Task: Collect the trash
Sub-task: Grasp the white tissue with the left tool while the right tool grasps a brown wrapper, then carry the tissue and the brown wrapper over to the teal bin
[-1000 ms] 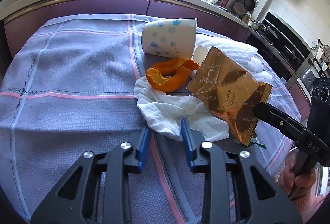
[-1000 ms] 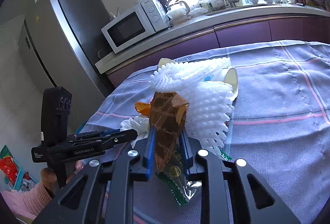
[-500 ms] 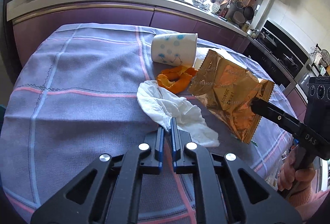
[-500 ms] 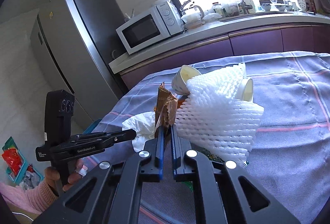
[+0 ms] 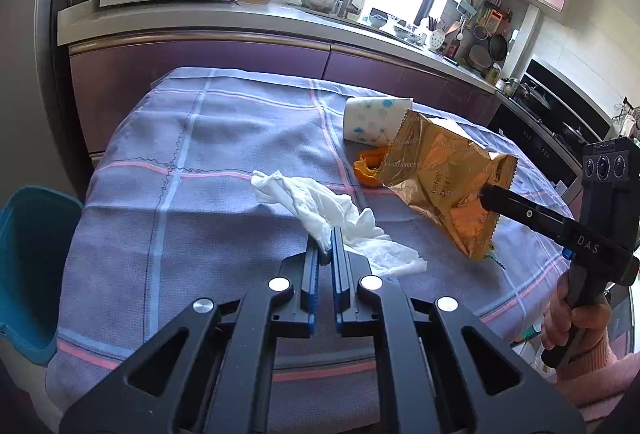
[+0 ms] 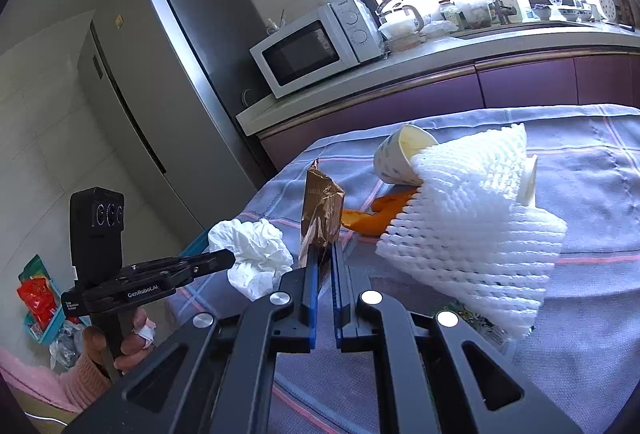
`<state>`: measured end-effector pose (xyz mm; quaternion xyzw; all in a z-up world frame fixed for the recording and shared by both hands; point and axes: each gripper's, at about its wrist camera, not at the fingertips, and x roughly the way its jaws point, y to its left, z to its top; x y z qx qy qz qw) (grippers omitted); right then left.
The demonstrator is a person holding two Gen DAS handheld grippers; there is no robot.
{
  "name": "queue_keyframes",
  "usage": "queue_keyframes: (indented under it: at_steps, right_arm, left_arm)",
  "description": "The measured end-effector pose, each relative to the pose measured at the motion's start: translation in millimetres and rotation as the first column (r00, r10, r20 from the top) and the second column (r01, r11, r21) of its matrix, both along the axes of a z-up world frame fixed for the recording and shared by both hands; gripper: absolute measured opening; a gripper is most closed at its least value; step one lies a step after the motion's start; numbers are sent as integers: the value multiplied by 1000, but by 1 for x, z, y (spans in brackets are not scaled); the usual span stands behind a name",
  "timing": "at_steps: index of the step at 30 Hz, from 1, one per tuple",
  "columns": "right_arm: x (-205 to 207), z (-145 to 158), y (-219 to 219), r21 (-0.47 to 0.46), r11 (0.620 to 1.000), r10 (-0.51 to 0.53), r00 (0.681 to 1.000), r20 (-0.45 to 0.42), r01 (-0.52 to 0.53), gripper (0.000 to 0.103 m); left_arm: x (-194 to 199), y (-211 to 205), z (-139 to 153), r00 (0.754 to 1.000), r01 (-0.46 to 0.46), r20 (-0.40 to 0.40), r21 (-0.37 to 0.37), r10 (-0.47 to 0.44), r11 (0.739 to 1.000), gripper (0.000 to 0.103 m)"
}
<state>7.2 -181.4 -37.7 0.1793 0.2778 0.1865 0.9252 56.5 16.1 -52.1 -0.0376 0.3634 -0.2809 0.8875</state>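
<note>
- Since a second ago the left gripper (image 5: 325, 248) has closed from wide apart onto the white tissue (image 5: 320, 208) and pulled back, so more of the counter (image 5: 208, 170) with its blue checked cloth shows in its view.
- Its jaws are now pinched together on the near end of the tissue, which trails over the cloth toward the counter's middle.
- Over the same second the right gripper (image 6: 325, 254) has lifted the gold snack wrapper (image 6: 320, 212) clear of the white foam net (image 6: 472, 230).
- Its jaws are clamped on the wrapper's lower edge, and the wrapper stands upright above the cloth.
- From the left wrist view the wrapper hangs above the right side of the counter, in front of the orange peel (image 5: 370, 166).
- A dotted paper cup (image 5: 374, 122) lies on its side just behind the peel, toward the far edge.
- A second cup (image 6: 528, 180) sits partly hidden behind the foam net.
- A teal bin (image 5: 28, 266) stands off the counter's left edge.
</note>
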Motion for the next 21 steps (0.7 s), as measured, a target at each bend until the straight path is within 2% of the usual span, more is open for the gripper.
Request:
queue_keyframes:
  at_steps: [11, 21]
  right_arm:
    - [23, 7, 40, 2, 994, 111, 994, 11, -111, 5]
    - [40, 12, 83, -6, 975, 222, 975, 6, -222, 5]
  left_arm:
    - [-19, 42, 13, 995, -86, 46, 3, 86, 996, 6]
    - [-32, 87, 28, 980, -181, 83, -4, 181, 983, 6]
